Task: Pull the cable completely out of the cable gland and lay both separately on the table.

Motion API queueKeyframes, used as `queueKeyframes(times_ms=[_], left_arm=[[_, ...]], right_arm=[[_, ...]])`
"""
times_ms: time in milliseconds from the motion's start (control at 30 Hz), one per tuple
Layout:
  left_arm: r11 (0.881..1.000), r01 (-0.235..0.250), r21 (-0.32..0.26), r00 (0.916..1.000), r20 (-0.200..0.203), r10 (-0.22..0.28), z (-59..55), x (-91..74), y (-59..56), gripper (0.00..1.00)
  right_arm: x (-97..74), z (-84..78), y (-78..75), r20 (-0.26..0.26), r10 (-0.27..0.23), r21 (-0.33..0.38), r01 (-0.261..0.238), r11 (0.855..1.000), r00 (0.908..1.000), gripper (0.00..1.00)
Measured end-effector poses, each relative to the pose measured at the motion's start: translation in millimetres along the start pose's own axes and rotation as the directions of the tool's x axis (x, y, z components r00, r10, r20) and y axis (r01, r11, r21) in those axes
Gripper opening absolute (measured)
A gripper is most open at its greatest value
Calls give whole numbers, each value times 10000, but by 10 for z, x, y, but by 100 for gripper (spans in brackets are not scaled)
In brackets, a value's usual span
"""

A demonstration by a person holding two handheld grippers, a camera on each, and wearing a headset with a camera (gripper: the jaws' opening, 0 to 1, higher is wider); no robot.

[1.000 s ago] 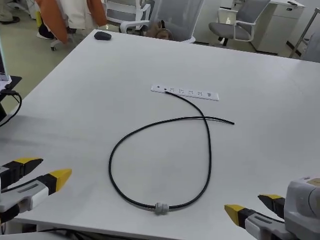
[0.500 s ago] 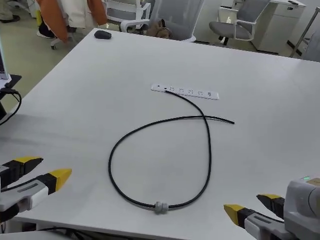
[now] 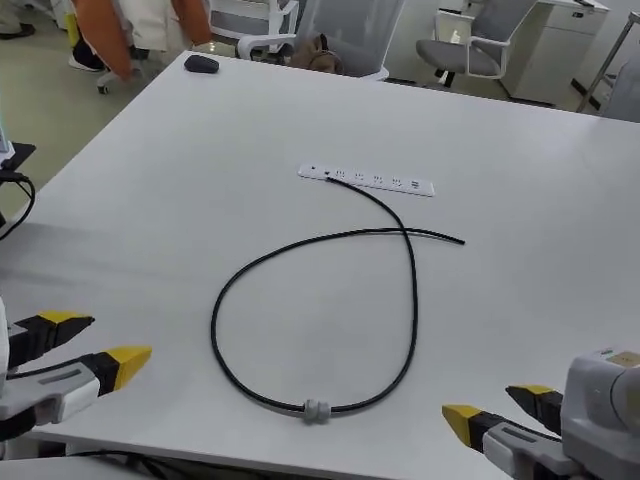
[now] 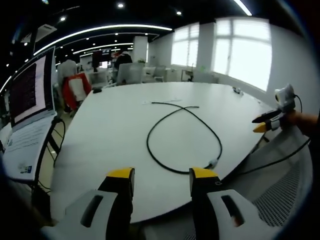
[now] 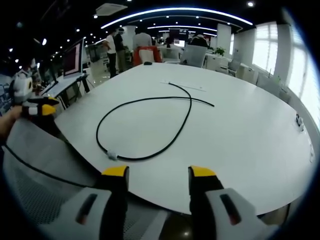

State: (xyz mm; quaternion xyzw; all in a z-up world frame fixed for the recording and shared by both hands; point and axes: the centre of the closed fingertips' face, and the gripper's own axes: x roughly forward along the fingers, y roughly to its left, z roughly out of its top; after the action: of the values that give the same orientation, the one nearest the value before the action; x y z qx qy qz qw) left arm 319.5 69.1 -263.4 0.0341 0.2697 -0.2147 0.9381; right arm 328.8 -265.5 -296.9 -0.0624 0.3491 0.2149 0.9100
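A black cable point(image 3: 414, 300) lies in a loop on the white table point(image 3: 180, 190), crossing itself near the far side. A small grey cable gland point(image 3: 316, 410) sits threaded on the loop's near part, also visible as the gland point(image 4: 213, 163) and the gland point(image 5: 112, 156). My left gripper point(image 3: 95, 345) hangs open off the table's near left corner, yellow tips apart, nothing in it. My right gripper point(image 3: 497, 407) stands open at the near right edge, empty, right of the gland. The left gripper point(image 4: 156, 176) and the right gripper point(image 5: 155, 173) both point at the table.
A white power strip point(image 3: 366, 181) lies beyond the loop. A dark mouse point(image 3: 201, 64) rests at the far left corner. Office chairs point(image 3: 470, 45) and a person in orange point(image 3: 105, 30) stand behind the table. A monitor point(image 4: 30, 87) is at the left.
The head camera shifted slightly; both grippers stay open at the table's near edge. The cable and gland have not moved.
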Motion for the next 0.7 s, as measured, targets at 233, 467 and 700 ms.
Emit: queueKeyframes(times_ms=[233,467,700], left_arm=[[9862,902,1386,9934,-828,-793,83,59,-196,44],[9563,1952,2175,9782,-1137,-1738,277,261,-498,42],[9074,2925,3018,9507,-1937,-2420,246,483,-780,43]], right_arm=[[0,9,-6,74,10,46,-11,10000,10000,48],[-6,27,4,175,37,-6,-36,10000,9998,48],[-7,28,11,200,41,-25,-40,10000,9998,48]])
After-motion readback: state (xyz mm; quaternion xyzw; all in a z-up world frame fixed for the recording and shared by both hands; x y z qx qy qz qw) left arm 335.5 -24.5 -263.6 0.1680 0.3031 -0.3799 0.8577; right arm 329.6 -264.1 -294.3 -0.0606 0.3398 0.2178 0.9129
